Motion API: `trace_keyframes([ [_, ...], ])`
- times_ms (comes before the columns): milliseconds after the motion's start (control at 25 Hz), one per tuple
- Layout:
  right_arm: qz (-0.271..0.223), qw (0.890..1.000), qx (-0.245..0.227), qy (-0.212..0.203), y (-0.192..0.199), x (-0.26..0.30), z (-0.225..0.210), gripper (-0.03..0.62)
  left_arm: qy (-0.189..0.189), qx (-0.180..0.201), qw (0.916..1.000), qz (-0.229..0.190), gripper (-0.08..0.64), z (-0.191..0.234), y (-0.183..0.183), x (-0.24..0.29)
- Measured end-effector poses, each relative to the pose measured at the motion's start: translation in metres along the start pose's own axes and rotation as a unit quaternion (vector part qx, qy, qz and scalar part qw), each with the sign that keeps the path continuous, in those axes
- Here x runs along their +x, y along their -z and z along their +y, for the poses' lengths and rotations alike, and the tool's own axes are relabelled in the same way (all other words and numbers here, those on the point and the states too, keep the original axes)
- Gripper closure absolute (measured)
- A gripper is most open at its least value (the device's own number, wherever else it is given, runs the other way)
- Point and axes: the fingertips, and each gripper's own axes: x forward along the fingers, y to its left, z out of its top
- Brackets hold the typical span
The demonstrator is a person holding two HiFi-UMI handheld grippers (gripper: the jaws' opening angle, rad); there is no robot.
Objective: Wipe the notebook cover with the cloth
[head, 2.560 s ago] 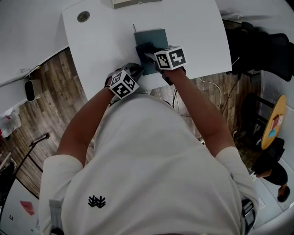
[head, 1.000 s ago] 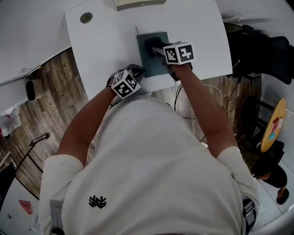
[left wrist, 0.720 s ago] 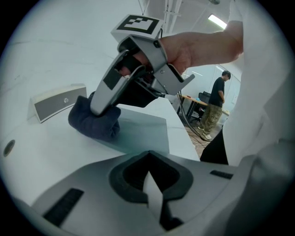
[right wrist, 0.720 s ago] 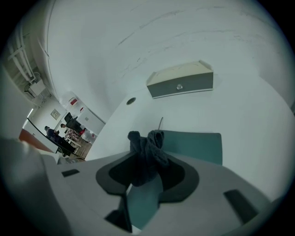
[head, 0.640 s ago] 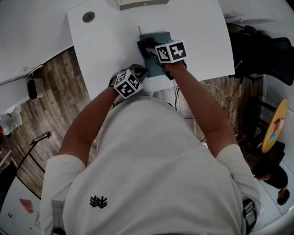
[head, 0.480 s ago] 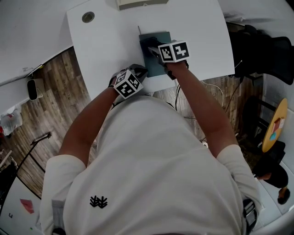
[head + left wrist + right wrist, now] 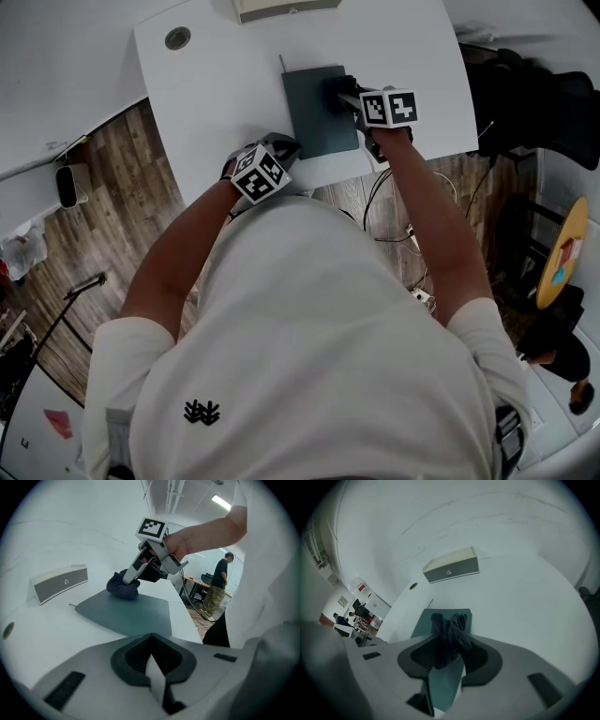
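A dark teal notebook [image 7: 318, 111] lies flat on the white table [image 7: 225, 94]. My right gripper [image 7: 345, 92] is shut on a dark blue cloth [image 7: 336, 89], pressing it on the notebook's right side. The cloth [image 7: 451, 634] bunches between the jaws in the right gripper view, over the notebook [image 7: 440, 620]. The left gripper view shows the notebook [image 7: 126, 613] and the cloth [image 7: 123, 587] under the other gripper. My left gripper [image 7: 281, 147] rests at the table's near edge, left of the notebook, shut with nothing between its jaws.
A beige speaker-like box [image 7: 286, 7] stands at the table's far edge, also the box [image 7: 452, 567]. A round grommet hole [image 7: 177, 38] sits at the far left corner. Wooden floor [image 7: 103, 187] lies left of the table. A dark chair [image 7: 534, 94] stands to the right.
My right gripper with the cloth has slid from the notebook's left part to its right side, uncovering most of the cover. The left gripper has stayed put.
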Motion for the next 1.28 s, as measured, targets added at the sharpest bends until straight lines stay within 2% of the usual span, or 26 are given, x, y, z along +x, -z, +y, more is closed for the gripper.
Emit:
trace_keyframes([
  [320,0.002,0.999,0.001,0.041,0.002,-0.017,-0.042,0.460,0.001,-0.001,1.0000,0.001,0.554,0.000,0.001,0.001],
  [520,-0.003,0.999,-0.005,0.047,-0.005,-0.025,-0.044,0.460,0.001,0.000,1.0000,0.001,0.554,0.000,0.000,0.001],
  [680,-0.012,0.999,-0.019,0.026,-0.017,-0.026,-0.020,0.460,0.001,0.000,1.0000,0.002,0.554,-0.001,0.000,0.001],
  [960,0.001,0.998,-0.056,-0.023,-0.032,0.004,0.042,0.460,0.001,0.001,1.0000,0.002,0.554,0.000,0.000,0.001],
  [1280,0.017,0.996,-0.074,-0.046,-0.044,0.041,0.084,0.460,0.000,0.001,1.0000,0.001,0.554,-0.001,-0.002,0.003],
])
